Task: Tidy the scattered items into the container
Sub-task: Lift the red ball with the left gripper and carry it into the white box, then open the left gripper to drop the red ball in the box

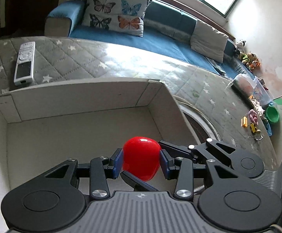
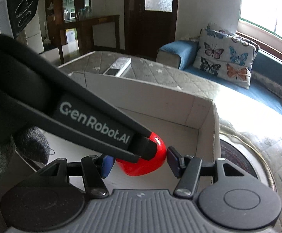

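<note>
1. the left tool [image 1: 141, 162] is closed on a glossy red rounded plastic toy [image 1: 141, 158], one blue pad [image 1: 118, 163] pressed against each side of it.
2. the toy is held over the inside of the open white cardboard box [image 1: 78, 99], near the box's right wall; whether it touches the floor of the box cannot be told.
3. in the right wrist view the right tool [image 2: 139, 163] stands around the same red toy [image 2: 146, 167], which sits between its two fingers; the right-side dark pad [image 2: 173, 157] is at the toy's edge, while the left-side blue pad [image 2: 107, 165] lies just beside it, so a firm grip cannot be told.
4. the left tool's black finger, marked "genrobot.ai", crosses in front of the toy in that view.
5. the box rests on a grey quilted cover with white stars [image 1: 73, 58] on the tabletop.
6. a silver remote control [image 1: 24, 63] lies on the cover beyond the box's far wall.
7. small toys [image 1: 254, 125] lie scattered on the cover, well apart from the box.
</note>
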